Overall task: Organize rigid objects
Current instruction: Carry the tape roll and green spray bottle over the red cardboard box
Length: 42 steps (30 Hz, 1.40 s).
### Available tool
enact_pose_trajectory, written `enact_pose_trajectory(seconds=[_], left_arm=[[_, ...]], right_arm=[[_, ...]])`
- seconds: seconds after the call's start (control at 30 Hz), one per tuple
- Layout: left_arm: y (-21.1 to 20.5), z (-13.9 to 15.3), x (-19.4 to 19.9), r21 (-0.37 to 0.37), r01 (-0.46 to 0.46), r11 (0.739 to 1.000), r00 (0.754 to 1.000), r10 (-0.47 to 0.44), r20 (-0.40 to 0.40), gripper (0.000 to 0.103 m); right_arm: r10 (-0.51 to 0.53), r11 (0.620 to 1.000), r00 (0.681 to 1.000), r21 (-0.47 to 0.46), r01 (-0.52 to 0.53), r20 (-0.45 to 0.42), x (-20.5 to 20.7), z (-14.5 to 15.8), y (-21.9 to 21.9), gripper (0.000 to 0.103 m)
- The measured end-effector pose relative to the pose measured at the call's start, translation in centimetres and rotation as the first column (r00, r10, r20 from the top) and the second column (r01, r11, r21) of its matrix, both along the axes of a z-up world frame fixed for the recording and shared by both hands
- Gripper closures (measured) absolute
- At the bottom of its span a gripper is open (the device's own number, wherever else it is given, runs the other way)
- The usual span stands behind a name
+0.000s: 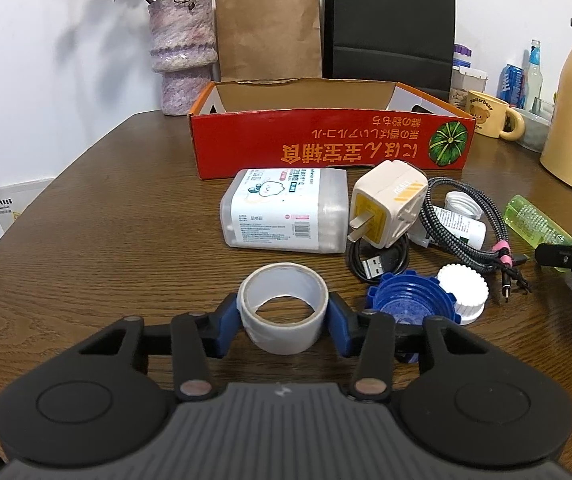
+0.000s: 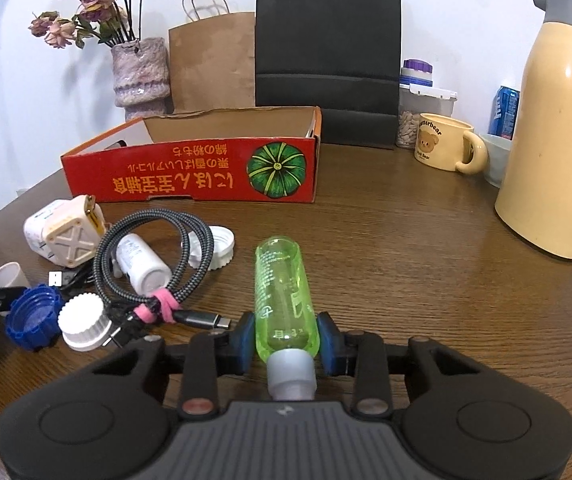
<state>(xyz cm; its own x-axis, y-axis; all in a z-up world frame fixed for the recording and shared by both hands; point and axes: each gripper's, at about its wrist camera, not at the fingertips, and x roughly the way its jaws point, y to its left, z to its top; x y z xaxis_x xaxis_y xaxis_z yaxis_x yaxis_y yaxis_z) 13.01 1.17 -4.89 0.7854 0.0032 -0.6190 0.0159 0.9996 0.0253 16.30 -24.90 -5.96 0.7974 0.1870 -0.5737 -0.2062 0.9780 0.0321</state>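
Tape roll: light, stiff ring on table, pinched across outer wall by left gripper. Green bottle: smooth, probably slippery, lying flat; right gripper pads flank lower body, contact unclear. Red box behind.

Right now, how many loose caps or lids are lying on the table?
3: blue cap open side up, white ribbed cap touching its right side, and open white cap behind the braided cable. Others may be hidden.
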Motion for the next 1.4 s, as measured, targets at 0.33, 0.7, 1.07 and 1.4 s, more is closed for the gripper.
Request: enact_pose_trajectory(seconds=[0.33, 0.7, 1.07, 1.4], left_arm=[[0.3, 0.2, 0.1, -0.004, -0.031, 1.0, 0.999, 0.031, 0.014, 0.058], [0.5, 2.5, -0.8, -0.002, -0.032, 0.999, 0.996, 0.032, 0.078, 0.058], [1.2, 6.1, -0.3, -0.014, -0.045, 0.999, 0.988, 0.046, 0.144, 0.058], [0.7, 9.2, 1.8, -0.021, -0.041, 0.999, 0.98, 0.044, 0.193, 0.058]], right_arm=[[-0.007, 1.0, 0.999, 0.0, 0.007, 0.041, -0.9, 0.3, 0.4, 0.072], [0.021, 1.0, 0.995, 0.003, -0.021, 0.094, -2.0, 1.8, 1.5, 0.073], [0.054, 0.998, 0.986, 0.012, -0.056, 0.156, -2.0, 4.3, 2.9, 0.073], [0.064, 0.997, 0.974, 0.035, -0.074, 0.219, -0.2, 7.1, 4.7, 0.073]])
